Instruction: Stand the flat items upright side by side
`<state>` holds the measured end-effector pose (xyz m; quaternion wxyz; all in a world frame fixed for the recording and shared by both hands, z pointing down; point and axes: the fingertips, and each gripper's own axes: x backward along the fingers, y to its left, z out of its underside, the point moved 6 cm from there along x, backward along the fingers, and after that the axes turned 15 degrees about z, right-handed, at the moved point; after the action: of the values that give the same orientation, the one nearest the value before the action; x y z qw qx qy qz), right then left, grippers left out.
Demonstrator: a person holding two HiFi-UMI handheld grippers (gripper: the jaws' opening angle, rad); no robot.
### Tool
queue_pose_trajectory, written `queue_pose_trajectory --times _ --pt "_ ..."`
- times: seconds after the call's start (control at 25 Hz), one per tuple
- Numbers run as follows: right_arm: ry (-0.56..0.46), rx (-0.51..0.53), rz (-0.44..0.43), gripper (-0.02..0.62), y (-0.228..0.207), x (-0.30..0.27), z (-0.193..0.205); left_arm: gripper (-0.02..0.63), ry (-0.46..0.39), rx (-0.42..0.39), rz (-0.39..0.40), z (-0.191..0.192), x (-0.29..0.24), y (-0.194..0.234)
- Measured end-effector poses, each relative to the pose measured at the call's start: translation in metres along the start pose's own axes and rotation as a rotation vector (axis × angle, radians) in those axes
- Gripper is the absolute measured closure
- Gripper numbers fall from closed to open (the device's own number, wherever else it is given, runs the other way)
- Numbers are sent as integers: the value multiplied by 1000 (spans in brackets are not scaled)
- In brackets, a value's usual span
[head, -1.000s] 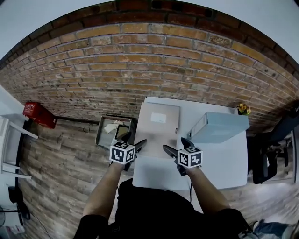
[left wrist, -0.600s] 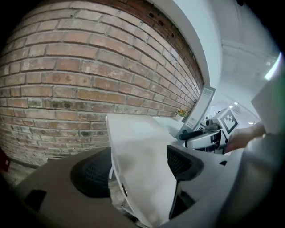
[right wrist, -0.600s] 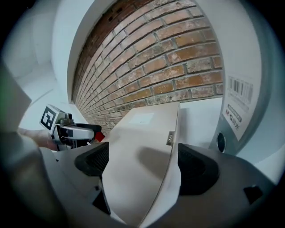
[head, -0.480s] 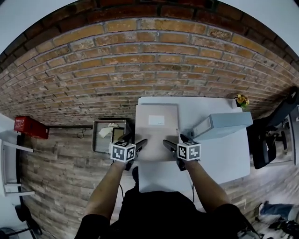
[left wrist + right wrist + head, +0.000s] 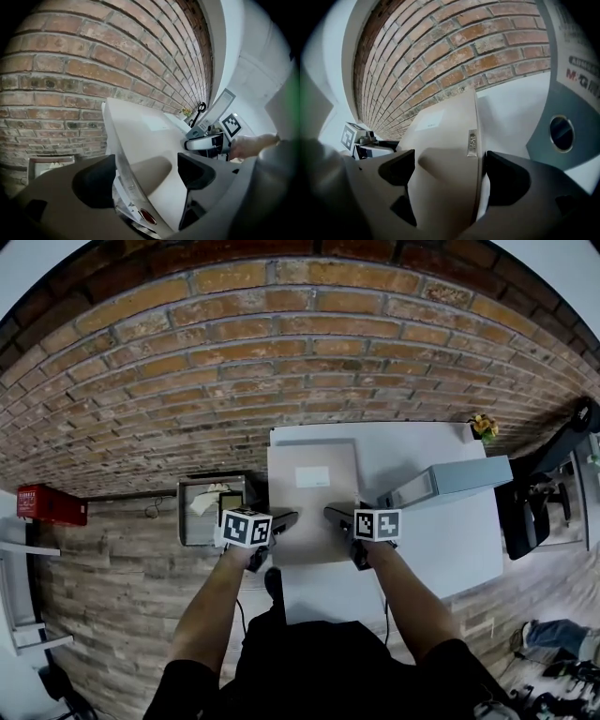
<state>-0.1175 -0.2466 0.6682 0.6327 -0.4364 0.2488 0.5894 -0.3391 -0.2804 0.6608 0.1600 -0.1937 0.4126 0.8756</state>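
A flat beige binder [image 5: 311, 493] with a white label lies on the white table [image 5: 422, 549], its near end between my two grippers. My left gripper [image 5: 286, 517] straddles the binder's left edge [image 5: 123, 164]. One jaw is outside that edge and the other over the top face, and the jaws are opening a little. My right gripper [image 5: 330, 512] stands open at the right edge, where a metal strip [image 5: 472, 140] shows, with one jaw beside that edge and the other above the face. A grey file box [image 5: 450, 482] stands at the right.
A small potted plant [image 5: 483, 427] sits at the table's far right corner. On the wooden floor to the left are an open tray of oddments [image 5: 211, 507] and a red crate [image 5: 52, 504]. A dark chair [image 5: 530, 512] stands right of the table, and a brick wall rises behind.
Both grippers have moved forward from the near part of the table to the near corners of the beige binder. The head view has shifted. The binder and grey box stay put.
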Motion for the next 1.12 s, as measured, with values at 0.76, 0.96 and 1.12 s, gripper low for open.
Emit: queue_pose_trajectory --times 0.76,0.96,1.12 --pt "56 -44 -70 103 -4 -11 3 169 62 34 35 -2 -16 10" --pt "8 45 -34 117 2 1 4 169 57 11 21 3 -10 3" --pt "-24 120 -9 131 5 13 2 169 40 -9 6 3 -5 -6"
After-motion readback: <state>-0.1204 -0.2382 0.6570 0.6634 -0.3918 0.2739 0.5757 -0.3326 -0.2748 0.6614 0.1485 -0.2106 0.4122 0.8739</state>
